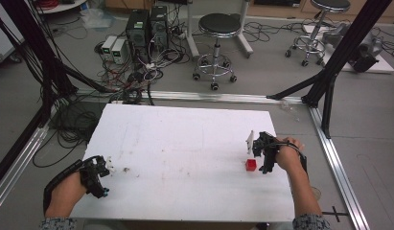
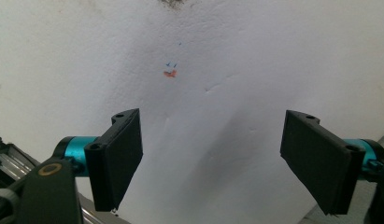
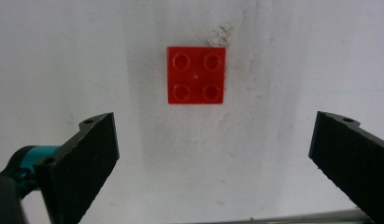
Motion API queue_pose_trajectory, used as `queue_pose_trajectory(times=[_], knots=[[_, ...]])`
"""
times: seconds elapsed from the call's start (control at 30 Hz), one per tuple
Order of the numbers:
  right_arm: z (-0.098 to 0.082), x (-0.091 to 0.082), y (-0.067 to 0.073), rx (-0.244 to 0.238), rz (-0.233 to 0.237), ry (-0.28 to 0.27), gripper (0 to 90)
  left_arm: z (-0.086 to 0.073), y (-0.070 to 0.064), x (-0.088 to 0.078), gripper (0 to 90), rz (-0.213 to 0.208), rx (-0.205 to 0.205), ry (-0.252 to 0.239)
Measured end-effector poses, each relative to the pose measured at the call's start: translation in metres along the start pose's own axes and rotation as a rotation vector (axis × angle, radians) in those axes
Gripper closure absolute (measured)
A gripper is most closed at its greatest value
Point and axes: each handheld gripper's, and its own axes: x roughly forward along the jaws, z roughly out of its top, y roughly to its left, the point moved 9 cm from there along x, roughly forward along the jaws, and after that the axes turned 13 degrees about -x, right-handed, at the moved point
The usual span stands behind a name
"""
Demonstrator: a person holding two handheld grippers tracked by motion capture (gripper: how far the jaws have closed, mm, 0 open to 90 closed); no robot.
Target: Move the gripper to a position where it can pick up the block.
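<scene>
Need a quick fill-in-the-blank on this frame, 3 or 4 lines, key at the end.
1. The brick on the white table is coloured ____.
2. The top of the brick shows ____ round studs.
3. The brick lies near the ____ gripper, beyond its jaws and not between them.
4. The jaws of the left gripper stand ____, with nothing between them.

Missing words: red; four; right; open

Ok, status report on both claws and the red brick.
Left claw open, empty. Right claw open, beside the red brick, not touching. Brick flat on the white table, studs up. Nothing in the way.
</scene>
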Motion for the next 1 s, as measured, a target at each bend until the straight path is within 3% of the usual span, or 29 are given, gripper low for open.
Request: queue_pose_trajectory(times=[0.43,1.0], knots=[[0.013,0.034,0.004,-0.019,0.063,-0.010,0.7,0.000,0.001,0.000,21.3,0.000,-0.004,-0.005],[0.017,0.043,0.004,-0.012,0.080,-0.009,0.7,0.000,0.000,0.001,21.3,-0.007,-0.007,-0.001]])
